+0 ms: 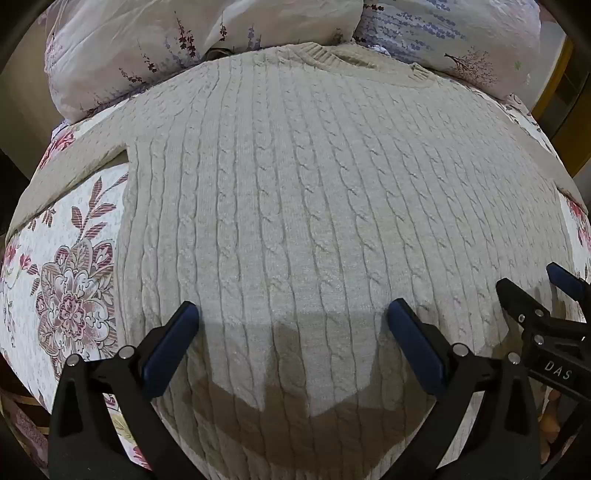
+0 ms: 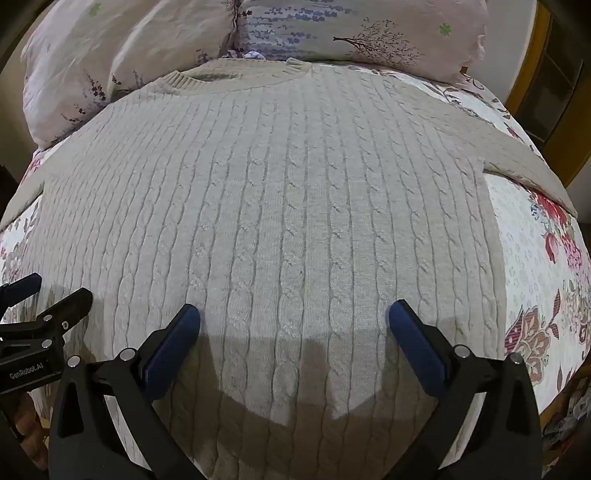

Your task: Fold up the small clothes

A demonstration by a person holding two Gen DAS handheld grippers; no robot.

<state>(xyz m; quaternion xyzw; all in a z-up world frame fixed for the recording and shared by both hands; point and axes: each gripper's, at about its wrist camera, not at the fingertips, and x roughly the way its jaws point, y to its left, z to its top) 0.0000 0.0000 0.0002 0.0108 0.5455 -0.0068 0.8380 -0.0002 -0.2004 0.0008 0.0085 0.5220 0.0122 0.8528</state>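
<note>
A cream cable-knit sweater (image 1: 303, 206) lies flat and spread out on a floral bedspread (image 1: 62, 266), collar at the far end by the pillows. It also fills the right wrist view (image 2: 280, 206), with one sleeve (image 2: 528, 166) stretched out to the right. My left gripper (image 1: 291, 314) is open and empty, held just above the sweater's lower part. My right gripper (image 2: 293, 314) is open and empty too, over the lower part to the right of the left one. The right gripper also shows at the right edge of the left wrist view (image 1: 535, 280), the left gripper at the left edge of the right wrist view (image 2: 55, 288).
Two pale floral pillows (image 1: 184, 40) (image 2: 351, 29) lie at the head of the bed behind the collar. Wooden furniture (image 2: 546, 110) stands at the far right. The bedspread (image 2: 546, 288) shows on both sides of the sweater.
</note>
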